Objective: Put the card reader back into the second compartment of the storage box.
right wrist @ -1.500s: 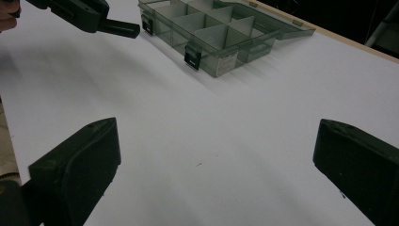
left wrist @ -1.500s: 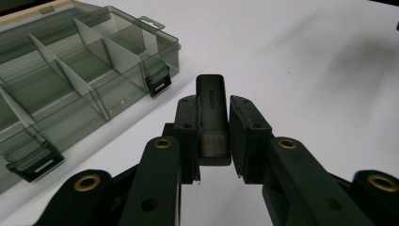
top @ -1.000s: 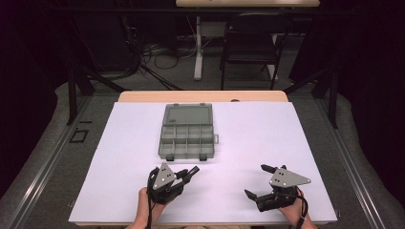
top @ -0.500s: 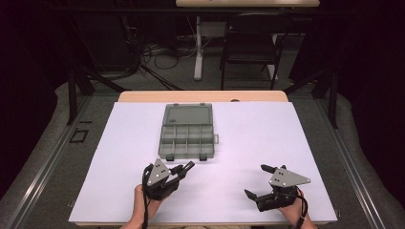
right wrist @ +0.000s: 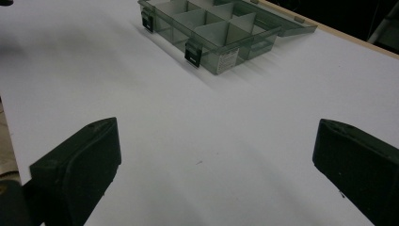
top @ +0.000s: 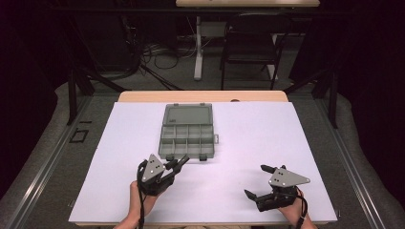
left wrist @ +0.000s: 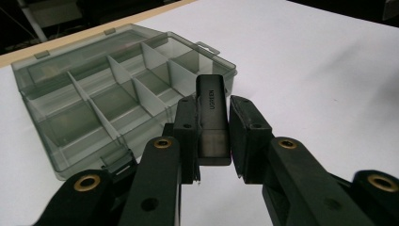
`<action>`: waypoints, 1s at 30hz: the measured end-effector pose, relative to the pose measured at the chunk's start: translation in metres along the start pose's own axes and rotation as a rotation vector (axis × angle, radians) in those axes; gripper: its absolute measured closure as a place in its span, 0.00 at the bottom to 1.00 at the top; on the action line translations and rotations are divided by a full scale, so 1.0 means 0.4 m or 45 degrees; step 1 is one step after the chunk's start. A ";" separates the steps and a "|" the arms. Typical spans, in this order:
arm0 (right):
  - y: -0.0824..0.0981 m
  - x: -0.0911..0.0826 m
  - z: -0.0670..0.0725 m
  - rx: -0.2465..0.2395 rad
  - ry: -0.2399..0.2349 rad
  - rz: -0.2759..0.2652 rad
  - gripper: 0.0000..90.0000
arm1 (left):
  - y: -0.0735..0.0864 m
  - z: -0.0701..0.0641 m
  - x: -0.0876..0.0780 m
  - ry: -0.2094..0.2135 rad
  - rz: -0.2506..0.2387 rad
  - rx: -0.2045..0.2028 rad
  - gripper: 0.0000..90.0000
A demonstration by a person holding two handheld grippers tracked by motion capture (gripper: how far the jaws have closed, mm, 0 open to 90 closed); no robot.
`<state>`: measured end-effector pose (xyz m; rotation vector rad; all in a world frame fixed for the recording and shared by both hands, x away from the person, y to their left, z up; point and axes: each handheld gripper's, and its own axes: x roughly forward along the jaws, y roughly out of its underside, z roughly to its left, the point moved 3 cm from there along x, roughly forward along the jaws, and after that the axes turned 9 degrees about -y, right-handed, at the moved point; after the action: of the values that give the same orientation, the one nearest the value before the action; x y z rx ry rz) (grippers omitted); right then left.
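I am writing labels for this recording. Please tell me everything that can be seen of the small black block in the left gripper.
The small black block is a slim rectangular piece, dark and smooth like plastic, with pale lettering along its upper face. It sits between the jaws of the left gripper, which press its two long sides, and it sticks out past their tips toward the open grey compartment box. It is held above the white table, short of the box.

The left gripper [top: 177, 162] is held low near the table's front edge, angled forward and to the right, its jaws clamped on a small black block [left wrist: 213, 117]. The right gripper [top: 258, 182] points leftward, jaws spread wide apart with nothing between them.
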<state>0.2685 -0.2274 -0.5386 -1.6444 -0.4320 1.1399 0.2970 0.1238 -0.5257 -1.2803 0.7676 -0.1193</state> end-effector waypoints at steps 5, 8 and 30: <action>0.000 -0.002 -0.001 0.000 0.004 -0.002 0.01 | -0.005 0.011 0.001 -0.023 -0.010 -0.007 0.83; 0.000 -0.001 0.000 -0.003 0.001 -0.001 0.01 | -0.011 0.016 0.003 -0.037 -0.021 -0.005 0.83; 0.001 0.002 0.000 -0.002 0.001 0.011 0.01 | -0.031 0.060 0.022 -0.154 -0.057 0.020 0.83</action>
<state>0.2689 -0.2270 -0.5391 -1.6498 -0.4260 1.1452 0.3216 0.1350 -0.5166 -1.2784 0.6336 -0.0831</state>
